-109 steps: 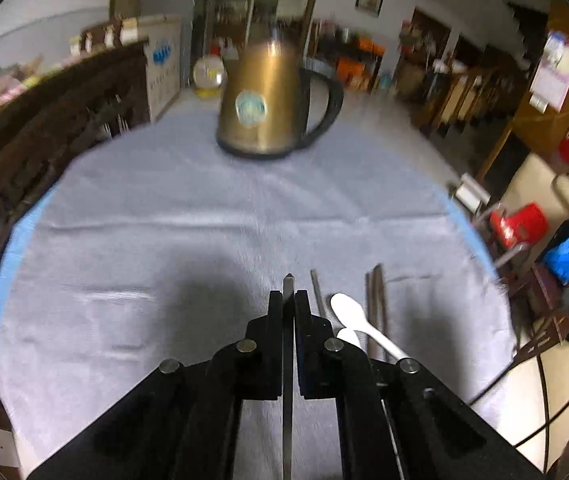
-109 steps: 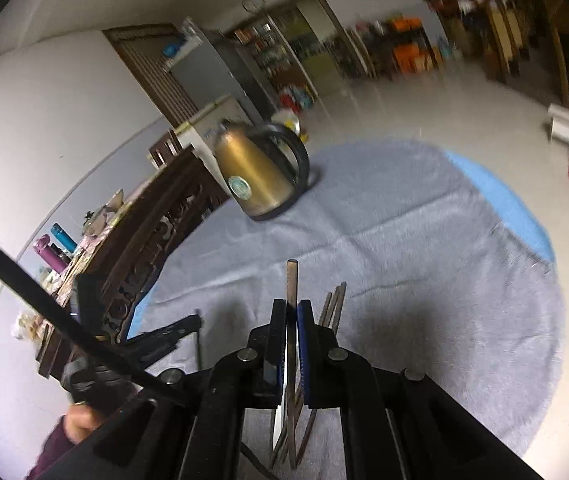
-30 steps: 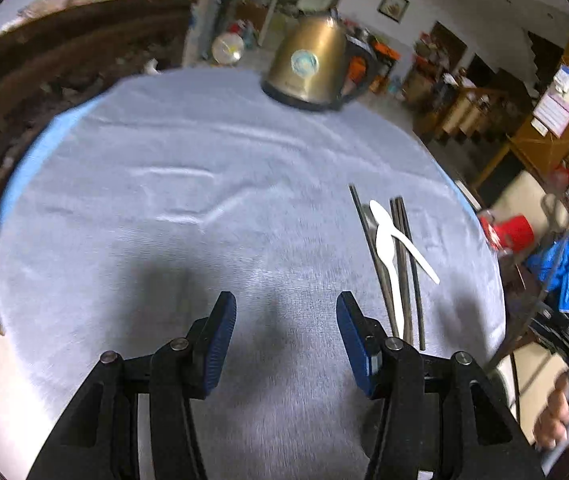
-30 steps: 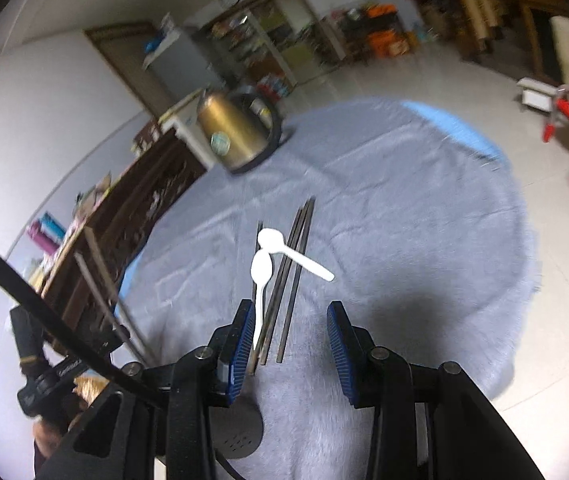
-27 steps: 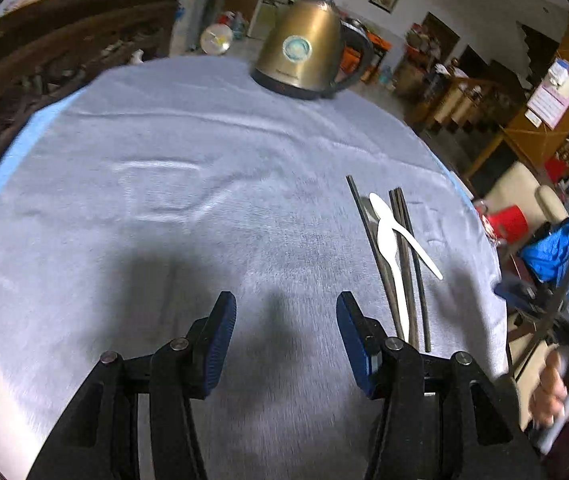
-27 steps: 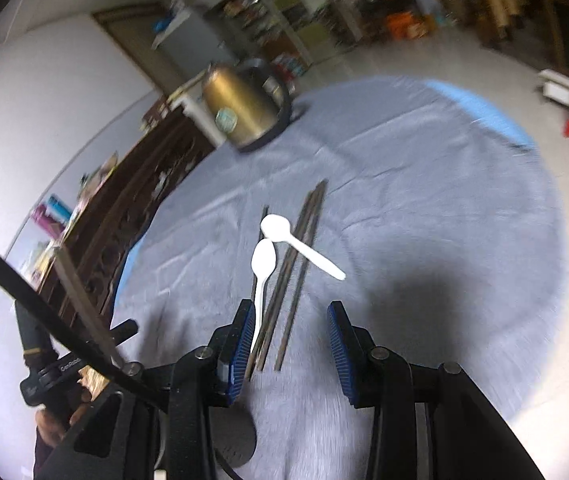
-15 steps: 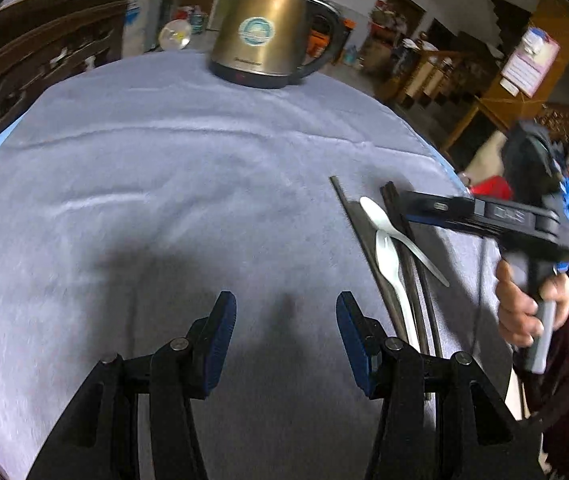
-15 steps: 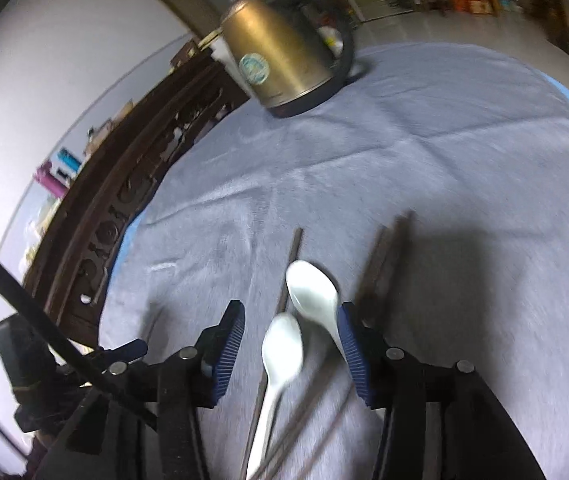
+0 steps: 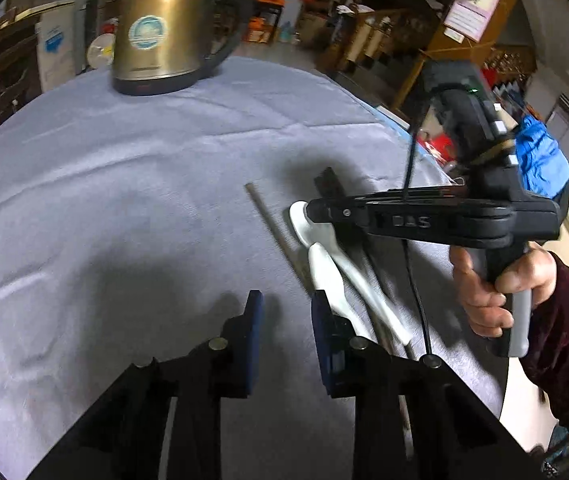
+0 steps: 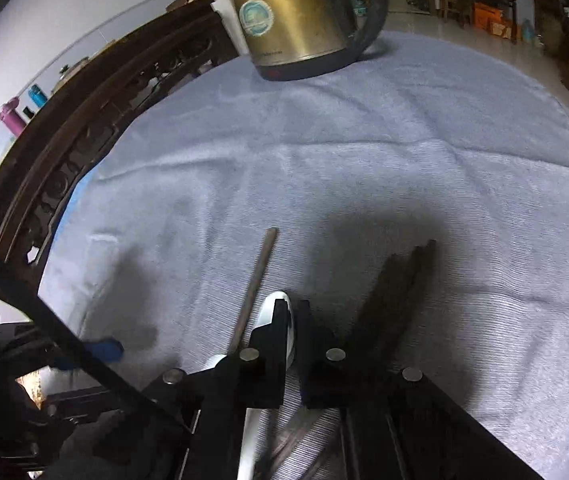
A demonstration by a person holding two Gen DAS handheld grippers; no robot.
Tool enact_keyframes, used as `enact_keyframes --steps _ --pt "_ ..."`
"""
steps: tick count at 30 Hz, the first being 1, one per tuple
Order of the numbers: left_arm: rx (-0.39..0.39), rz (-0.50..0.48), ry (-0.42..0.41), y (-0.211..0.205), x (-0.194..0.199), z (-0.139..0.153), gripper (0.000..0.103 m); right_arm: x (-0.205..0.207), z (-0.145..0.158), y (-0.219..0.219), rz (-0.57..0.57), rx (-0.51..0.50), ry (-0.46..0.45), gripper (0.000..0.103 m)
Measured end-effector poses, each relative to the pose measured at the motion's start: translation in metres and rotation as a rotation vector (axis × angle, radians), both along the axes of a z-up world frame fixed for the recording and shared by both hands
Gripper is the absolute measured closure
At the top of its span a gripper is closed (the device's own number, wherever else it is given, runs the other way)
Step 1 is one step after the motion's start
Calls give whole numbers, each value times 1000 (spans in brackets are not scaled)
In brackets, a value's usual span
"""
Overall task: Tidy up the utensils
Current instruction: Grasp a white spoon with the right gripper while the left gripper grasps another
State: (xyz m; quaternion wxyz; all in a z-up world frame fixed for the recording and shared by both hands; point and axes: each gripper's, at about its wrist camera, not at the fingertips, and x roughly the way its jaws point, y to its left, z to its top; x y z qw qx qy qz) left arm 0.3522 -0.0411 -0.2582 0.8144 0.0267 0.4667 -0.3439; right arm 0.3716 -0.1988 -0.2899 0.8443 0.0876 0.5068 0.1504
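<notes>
Two white spoons (image 9: 326, 264) lie among several dark chopsticks (image 9: 274, 228) on the grey cloth, right of centre in the left wrist view. My left gripper (image 9: 284, 312) is open and empty just left of the spoon handles. My right gripper (image 10: 292, 312) comes in low from the right (image 9: 312, 212) and its jaws are closed on the bowl of the farther white spoon (image 10: 276, 308). A single chopstick (image 10: 254, 284) lies left of it and a dark chopstick bundle (image 10: 400, 280) lies right.
A brass electric kettle (image 9: 160, 28) stands at the far side of the cloth-covered round table (image 9: 84, 168). A dark carved wooden bench (image 10: 84, 120) runs along the table's left side. The room behind holds furniture and chairs.
My right gripper has dropped onto the utensil pile and its jaws have closed on a white spoon's bowl. My left gripper has moved closer to the spoons and stays open.
</notes>
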Motion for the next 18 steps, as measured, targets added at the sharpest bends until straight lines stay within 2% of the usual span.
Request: enact_keyframes --steps 7,13,15,16,17,18 --pt "41 -74 -37 -34 12 -1 77 -27 14 -44 -89 93 -49 99" --pt "120 -155 -41 -57 14 -17 78 -33 15 -67 -105 175 -7 97" --pt "116 -167 -63 -58 15 -18 78 -31 14 -67 -116 199 1 97" --pt "116 -163 -67 -57 15 -17 82 -31 13 -68 -120 212 0 96" --pt "117 -159 -65 -56 16 -18 94 -31 12 -68 -121 217 1 96" --pt "116 -158 -63 -53 16 -18 98 -31 12 -67 -117 219 2 96"
